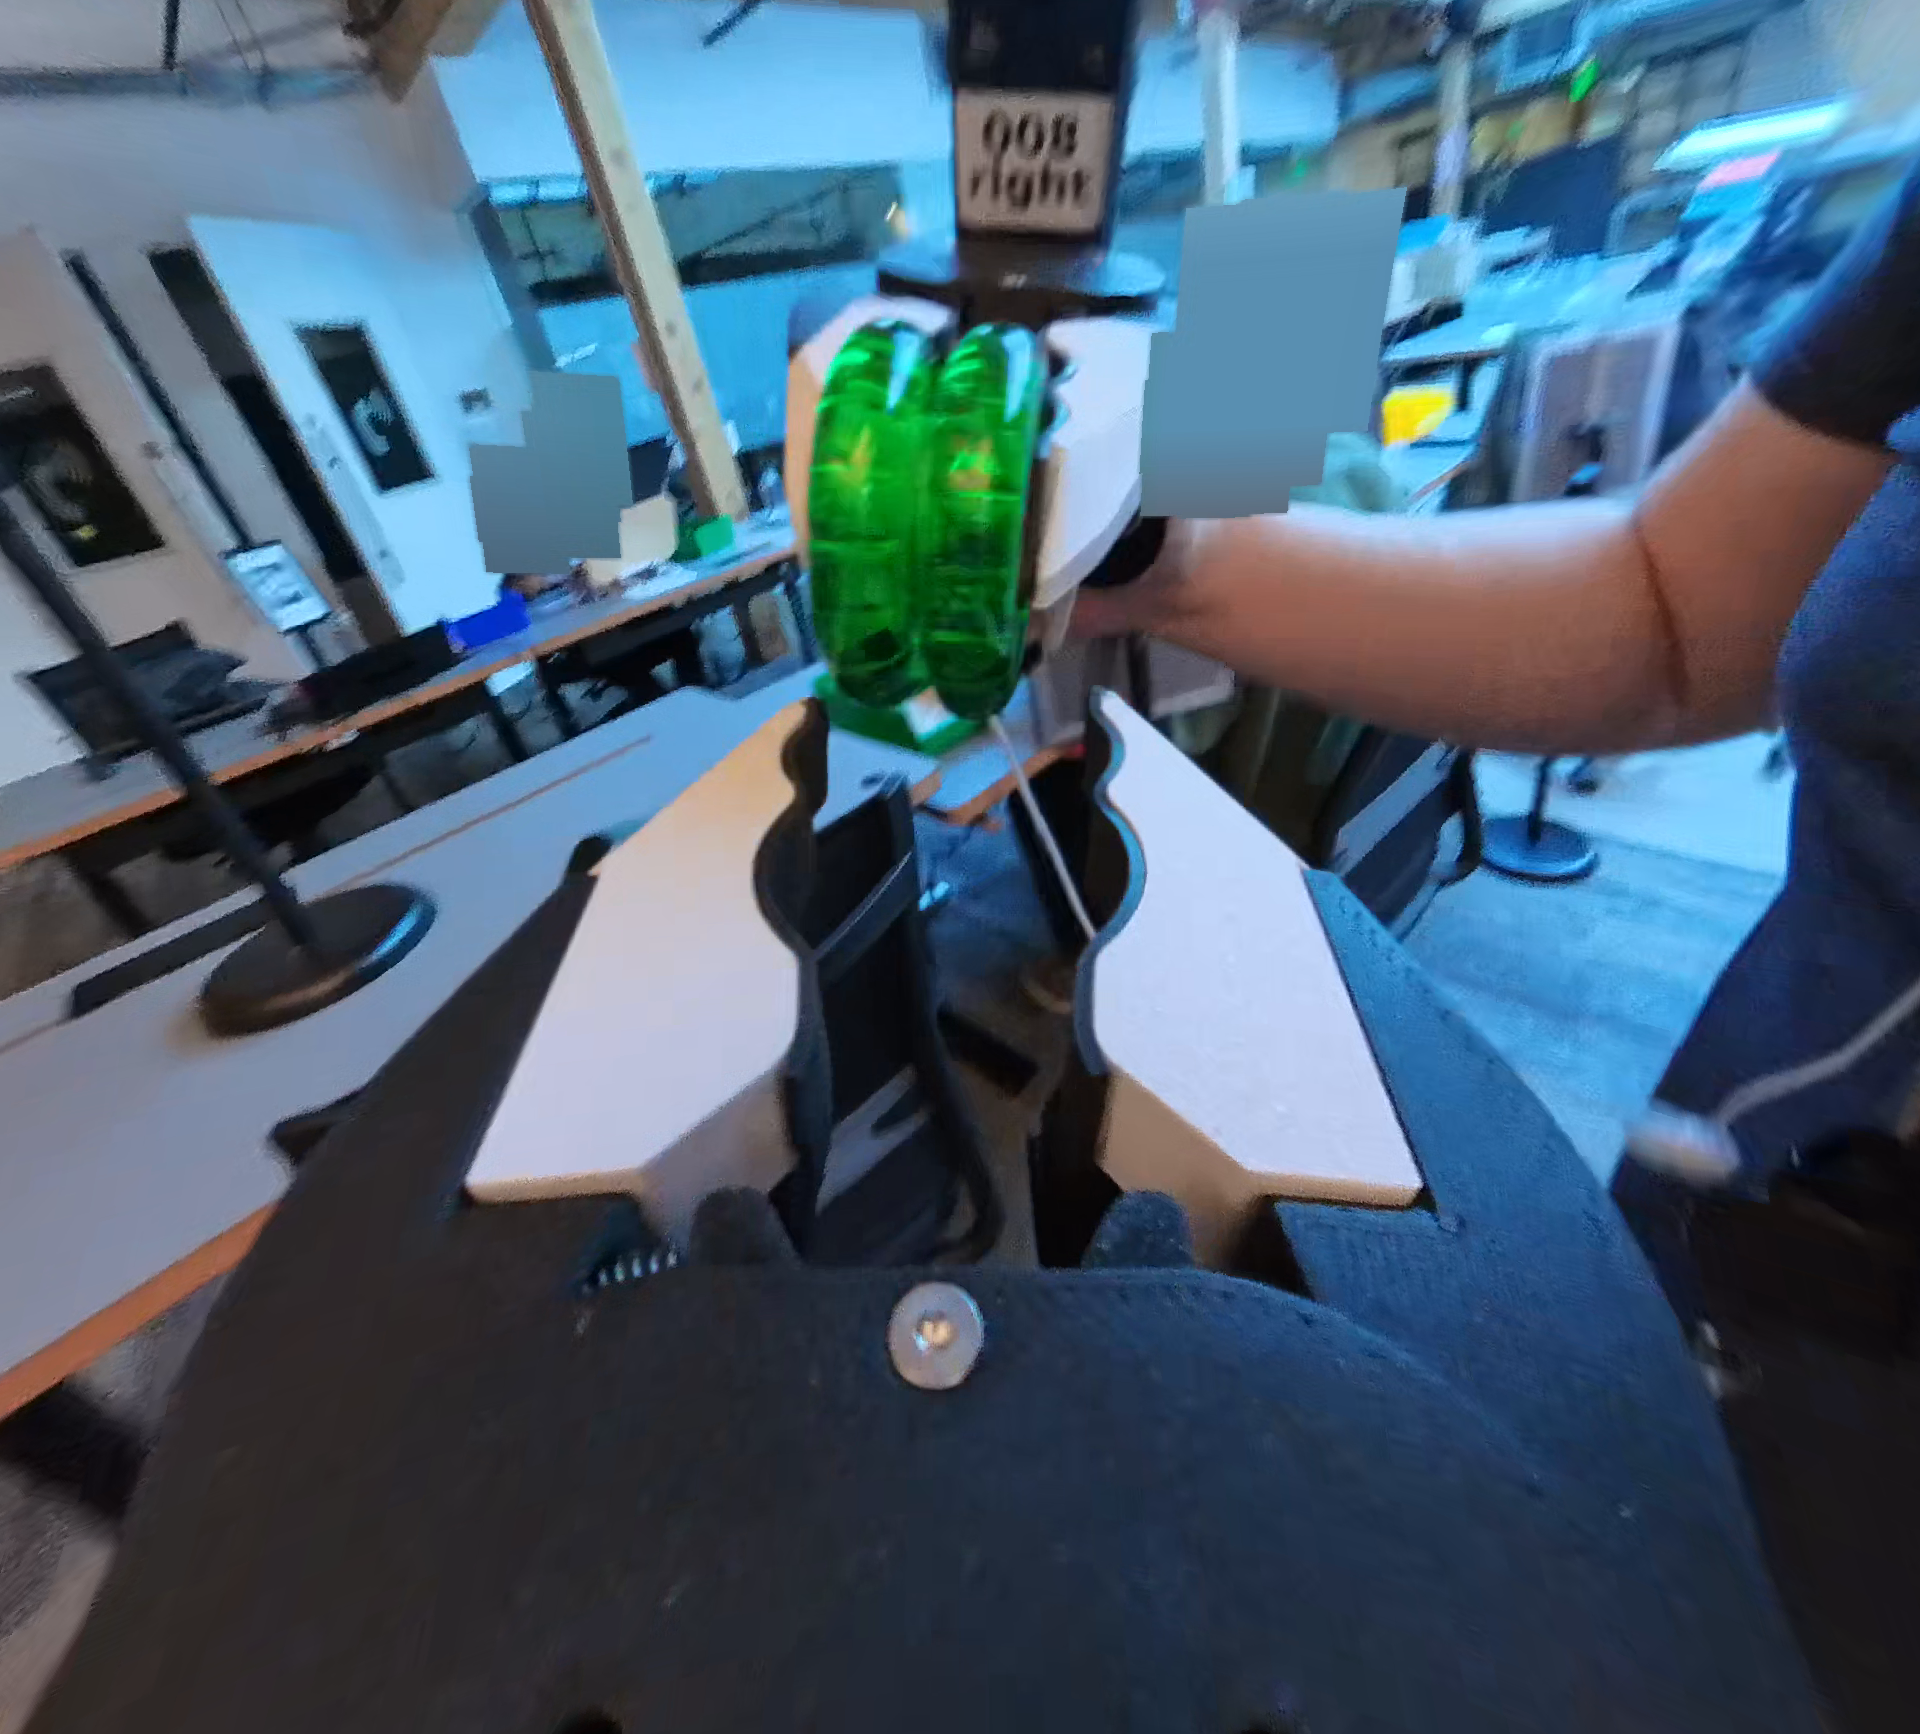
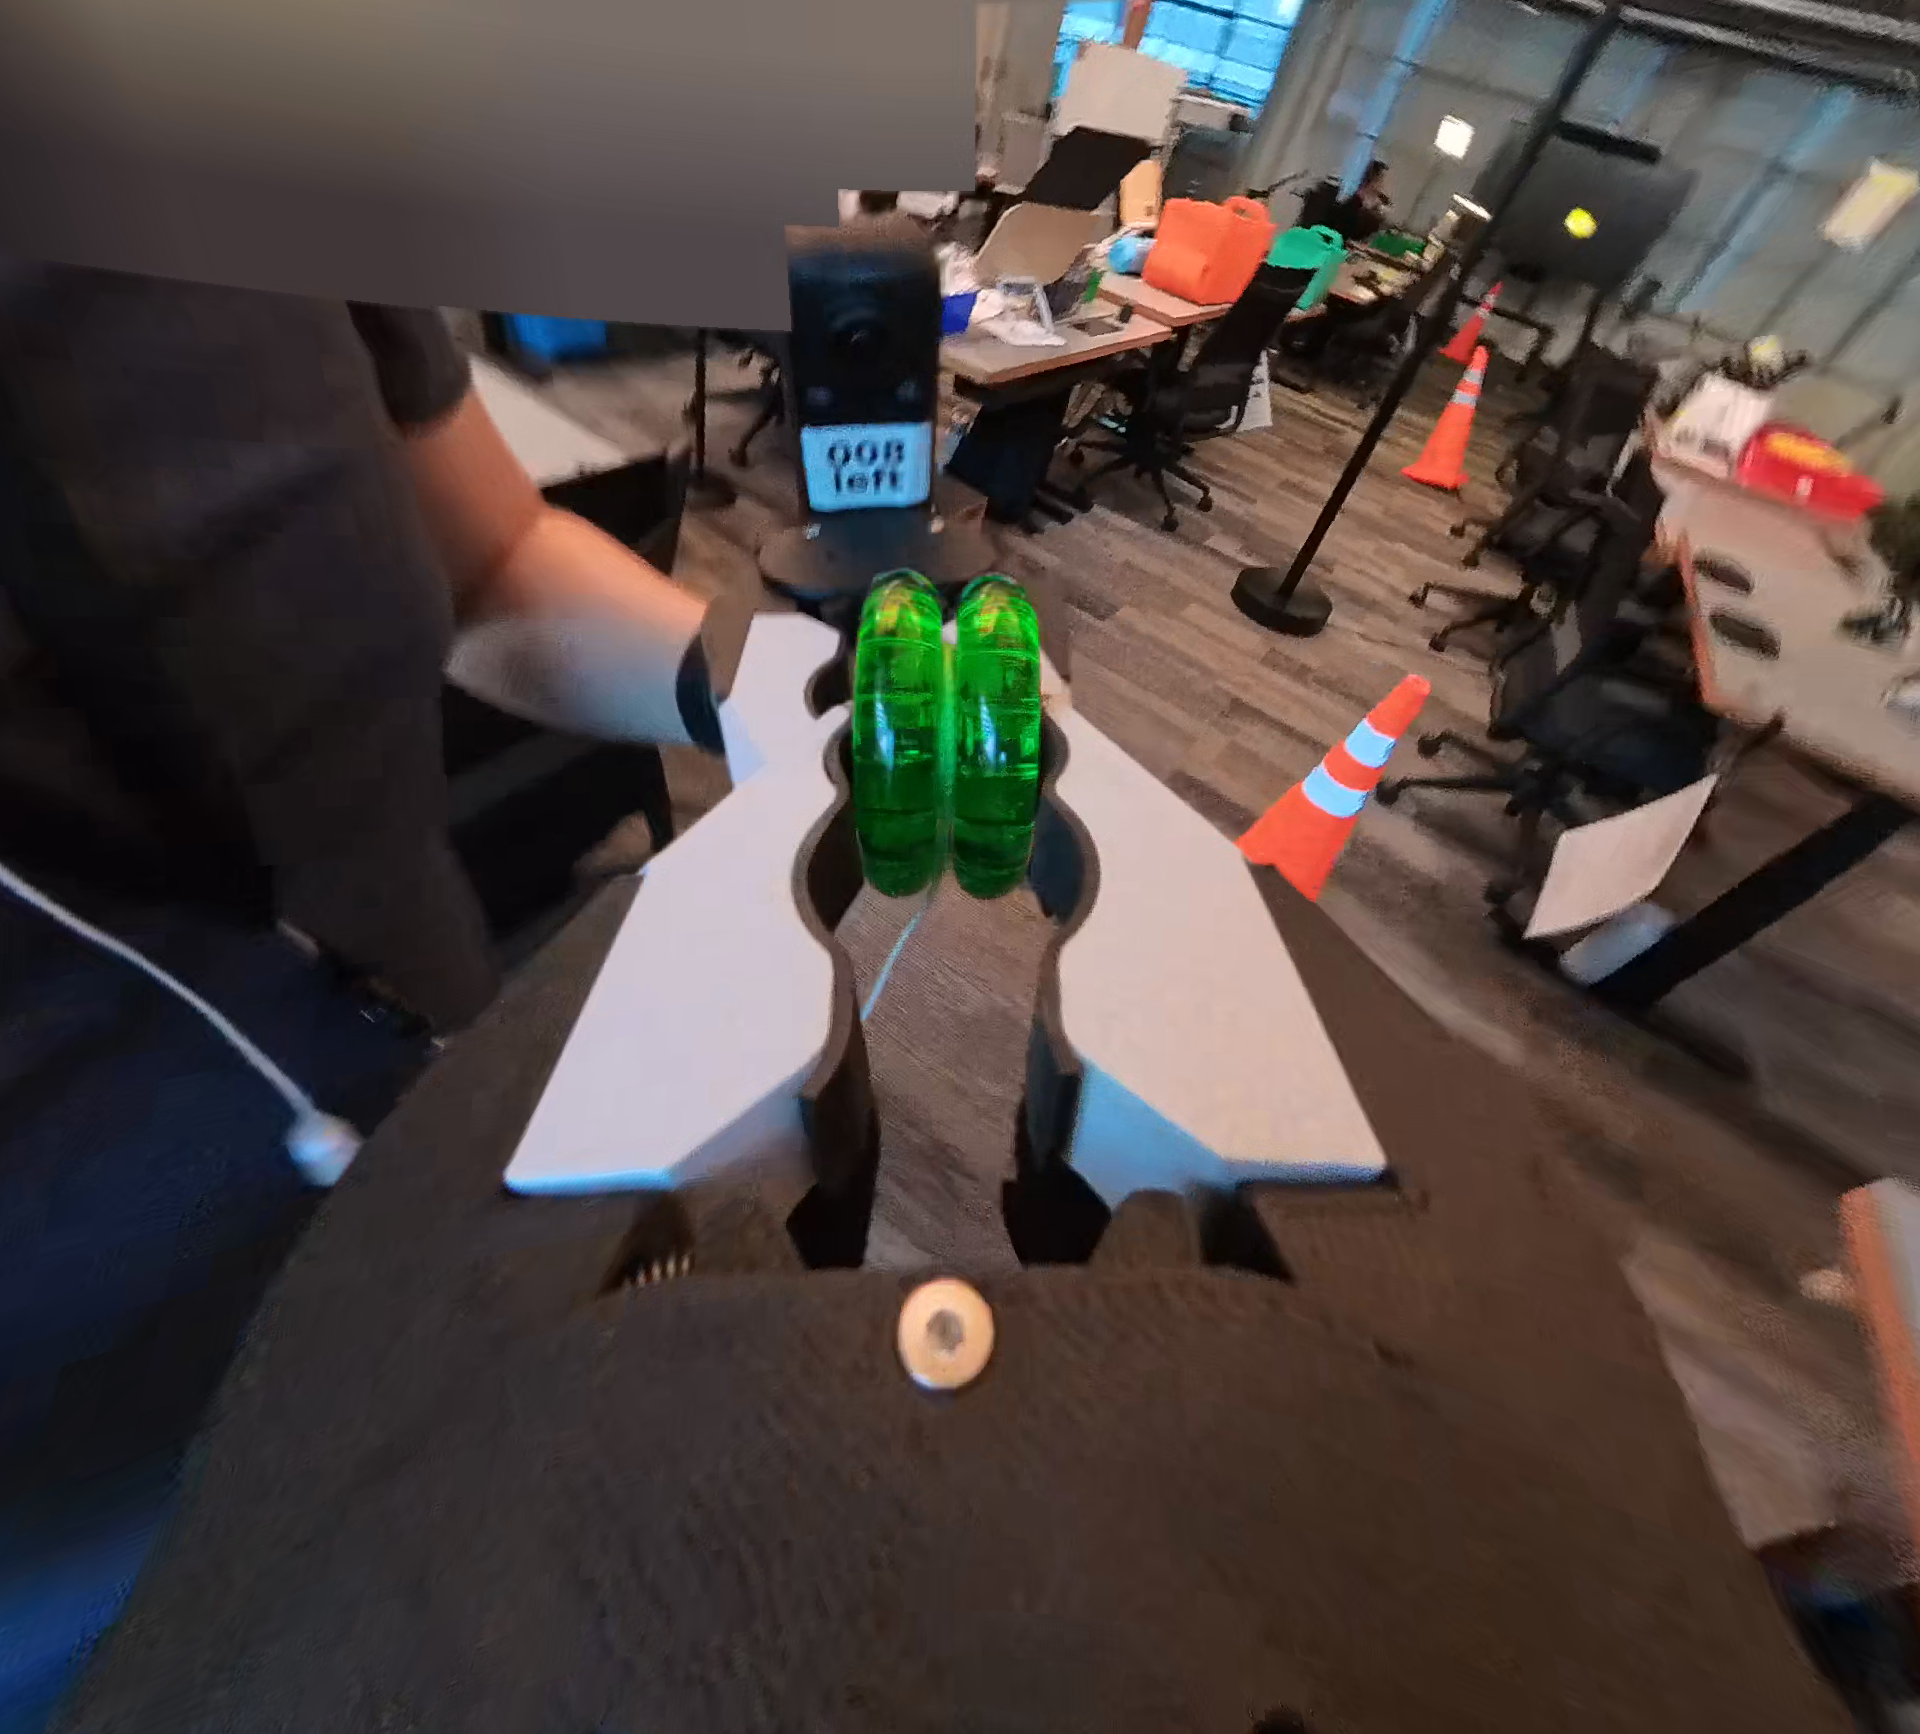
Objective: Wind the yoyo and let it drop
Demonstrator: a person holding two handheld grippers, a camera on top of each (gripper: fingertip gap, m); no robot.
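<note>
A clear green yoyo [image 2: 945, 739] sits edge-on between the white fingers [image 2: 717, 978] of my right gripper [image 2: 945, 728], which is shut on its two sides and holds it in the air. In the left wrist view the same yoyo [image 1: 925, 521] shows straight ahead, held by the right gripper's fingers [image 1: 1091, 458]. A white string [image 1: 1044, 832] runs down from the yoyo to the inner edge of my left gripper's right finger [image 1: 1226, 957]. My left gripper [image 1: 956, 718] is open just below the yoyo. The string also shows in the right wrist view [image 2: 894, 957].
The person's forearm [image 1: 1455, 614] reaches in from the right. A grey table [image 1: 156, 1113] with a black stand base [image 1: 312, 946] lies to the left. Orange cones [image 2: 1340, 780], office chairs [image 2: 1164, 406], a black pole stand [image 2: 1283, 598] and desks [image 2: 1787, 666] fill the room.
</note>
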